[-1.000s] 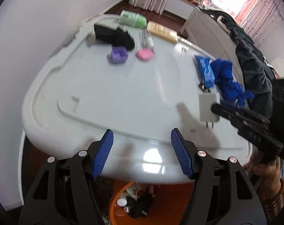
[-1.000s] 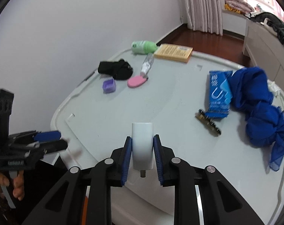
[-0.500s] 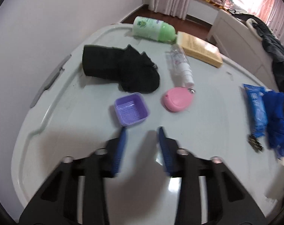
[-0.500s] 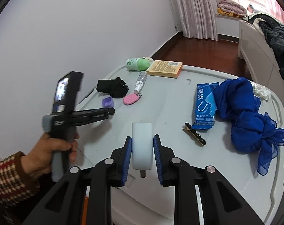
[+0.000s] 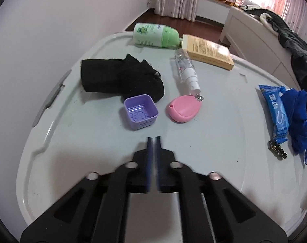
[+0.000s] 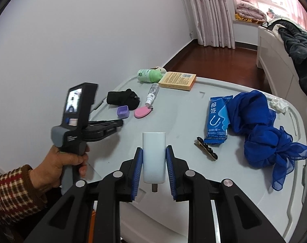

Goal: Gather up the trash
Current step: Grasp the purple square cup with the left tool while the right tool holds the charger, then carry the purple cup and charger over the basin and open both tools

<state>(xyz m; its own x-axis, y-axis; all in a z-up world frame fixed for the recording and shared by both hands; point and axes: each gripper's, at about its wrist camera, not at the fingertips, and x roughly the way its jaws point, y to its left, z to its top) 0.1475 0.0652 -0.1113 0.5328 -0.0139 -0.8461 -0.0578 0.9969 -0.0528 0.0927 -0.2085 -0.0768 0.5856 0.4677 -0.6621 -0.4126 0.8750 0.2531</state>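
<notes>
Your right gripper [image 6: 154, 162] clamps the white plug [image 6: 154, 158]; your left gripper [image 5: 152, 141], pads together at lower centre, could shove the purple cup [image 5: 140, 114] aside.

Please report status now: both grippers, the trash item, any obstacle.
Left gripper shut, empty, short of the purple square plastic cup. Right gripper shut on the white plastic cylinder. No obstacle between left gripper and cup.

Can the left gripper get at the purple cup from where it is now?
Probably yes: the purple cup sits just ahead of the left gripper with bare lid between, but the jaws are shut and must open first.
</notes>
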